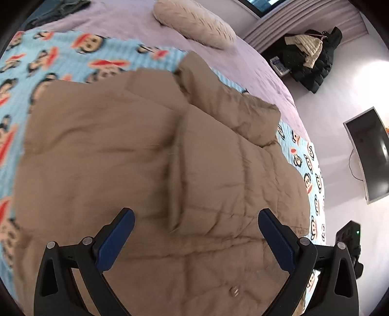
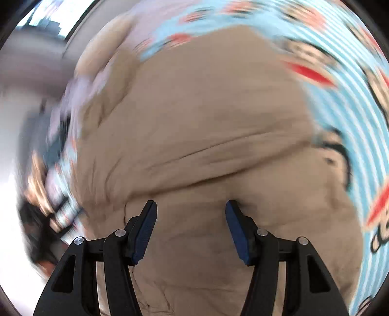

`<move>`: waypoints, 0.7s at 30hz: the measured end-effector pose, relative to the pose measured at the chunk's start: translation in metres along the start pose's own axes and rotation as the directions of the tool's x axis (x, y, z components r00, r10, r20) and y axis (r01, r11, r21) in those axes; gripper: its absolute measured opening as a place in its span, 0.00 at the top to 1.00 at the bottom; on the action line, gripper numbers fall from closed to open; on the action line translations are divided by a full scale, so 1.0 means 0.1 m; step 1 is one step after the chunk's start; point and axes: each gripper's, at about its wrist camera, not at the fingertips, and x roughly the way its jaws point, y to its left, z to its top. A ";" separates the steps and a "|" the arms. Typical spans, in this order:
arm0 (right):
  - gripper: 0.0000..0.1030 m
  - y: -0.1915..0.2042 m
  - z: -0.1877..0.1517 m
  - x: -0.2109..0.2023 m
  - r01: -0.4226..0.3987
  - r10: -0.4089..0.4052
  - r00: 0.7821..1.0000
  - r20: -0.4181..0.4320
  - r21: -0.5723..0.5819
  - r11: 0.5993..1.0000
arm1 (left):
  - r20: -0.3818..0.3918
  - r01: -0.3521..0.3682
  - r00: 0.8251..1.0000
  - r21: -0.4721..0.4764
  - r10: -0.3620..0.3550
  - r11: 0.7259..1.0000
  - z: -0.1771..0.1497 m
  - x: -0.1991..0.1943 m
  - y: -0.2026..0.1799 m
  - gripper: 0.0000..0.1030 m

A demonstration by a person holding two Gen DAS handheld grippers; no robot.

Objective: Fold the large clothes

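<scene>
No readable text, labels or numbers anywhere, just cartoon monkey faces printed on the light-blue striped blanket (image 1: 73, 53) at 11 o'clock.

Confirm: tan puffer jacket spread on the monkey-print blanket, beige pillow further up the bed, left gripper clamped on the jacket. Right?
Not quite. The left gripper is open, its jaws wide apart above the tan puffer jacket with nothing pinched; the left wrist view shows it. The monkey-print blanket and beige pillow are as you said.
</scene>
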 end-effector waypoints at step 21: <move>0.91 -0.19 0.20 0.02 0.054 -0.058 0.996 0.073 0.049 0.997 | 0.026 -0.269 0.963 0.171 0.268 0.948 -0.22 0.06 -0.12 0.56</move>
